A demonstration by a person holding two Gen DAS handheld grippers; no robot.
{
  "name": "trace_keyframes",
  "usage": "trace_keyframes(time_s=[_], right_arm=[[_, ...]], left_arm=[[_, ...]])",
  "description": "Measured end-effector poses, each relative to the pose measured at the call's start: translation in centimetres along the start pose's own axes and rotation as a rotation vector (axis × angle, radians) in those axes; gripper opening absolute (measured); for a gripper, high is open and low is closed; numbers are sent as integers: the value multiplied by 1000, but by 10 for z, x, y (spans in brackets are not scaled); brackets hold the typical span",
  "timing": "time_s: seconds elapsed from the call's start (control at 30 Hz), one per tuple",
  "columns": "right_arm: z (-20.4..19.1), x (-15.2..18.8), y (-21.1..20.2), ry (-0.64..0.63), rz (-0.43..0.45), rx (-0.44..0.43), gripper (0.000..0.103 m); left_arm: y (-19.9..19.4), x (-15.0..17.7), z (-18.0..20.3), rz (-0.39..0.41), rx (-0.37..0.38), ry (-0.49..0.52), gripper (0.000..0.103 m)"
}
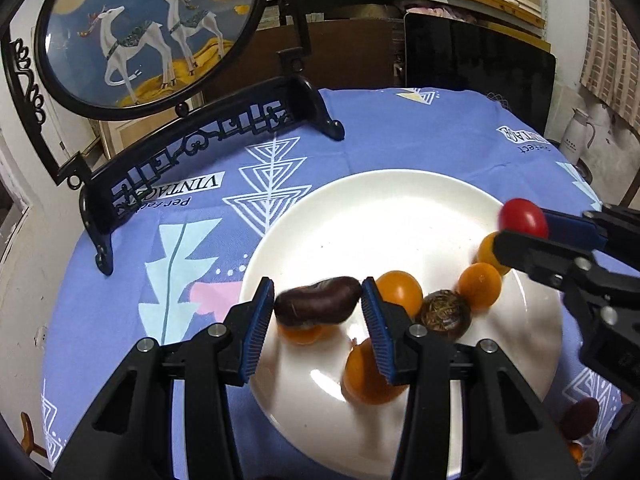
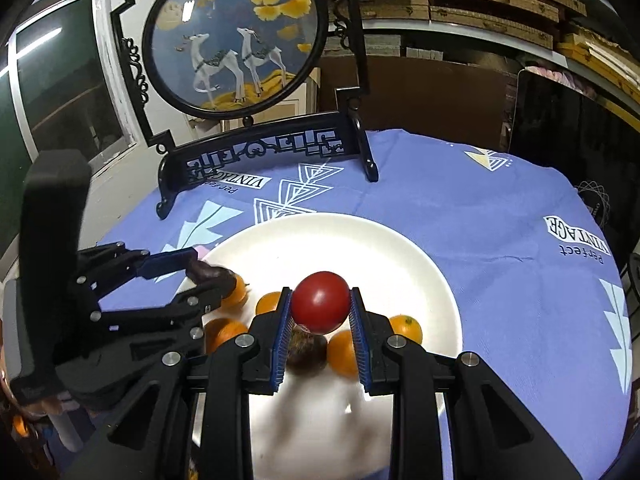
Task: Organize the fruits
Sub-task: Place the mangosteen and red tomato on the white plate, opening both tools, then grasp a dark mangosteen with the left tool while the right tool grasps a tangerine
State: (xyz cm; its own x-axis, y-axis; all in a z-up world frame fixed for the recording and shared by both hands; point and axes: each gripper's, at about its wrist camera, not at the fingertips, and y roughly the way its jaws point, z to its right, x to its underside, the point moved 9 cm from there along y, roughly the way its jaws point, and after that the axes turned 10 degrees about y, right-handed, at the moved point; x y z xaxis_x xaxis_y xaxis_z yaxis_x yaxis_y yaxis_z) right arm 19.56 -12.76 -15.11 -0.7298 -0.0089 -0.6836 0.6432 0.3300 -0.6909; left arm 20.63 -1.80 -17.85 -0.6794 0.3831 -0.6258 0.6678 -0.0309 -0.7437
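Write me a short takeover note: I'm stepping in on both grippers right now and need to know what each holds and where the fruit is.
Left gripper: shut on the dark purple fruit, held over the white plate.
Right gripper: shut on the red tomato, also over the plate.
Done: several orange fruits and a brown fibrous fruit lie on the plate.
Left: set both held fruits down; one dark fruit lies on the cloth beside the plate.

Plate sits mid-table, ornamental stand behind it at the far edge. Small fruits cluster on the plate's near side. Left tongs and right tongs each carry a fruit above the plate.
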Motion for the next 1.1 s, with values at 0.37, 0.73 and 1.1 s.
trace_keyframes(time_s=[0.37, 0.73, 1.1], right_arm=[[4, -2, -28, 13, 36, -9, 49], [-8, 68, -103, -18, 8, -44, 65], [4, 157, -129, -25, -76, -33, 67]], left_arm=[[-28, 3, -16, 51, -23, -24, 70], [-78, 92, -18, 12, -23, 45, 79], [-38, 130, -18, -100, 40, -37, 81]])
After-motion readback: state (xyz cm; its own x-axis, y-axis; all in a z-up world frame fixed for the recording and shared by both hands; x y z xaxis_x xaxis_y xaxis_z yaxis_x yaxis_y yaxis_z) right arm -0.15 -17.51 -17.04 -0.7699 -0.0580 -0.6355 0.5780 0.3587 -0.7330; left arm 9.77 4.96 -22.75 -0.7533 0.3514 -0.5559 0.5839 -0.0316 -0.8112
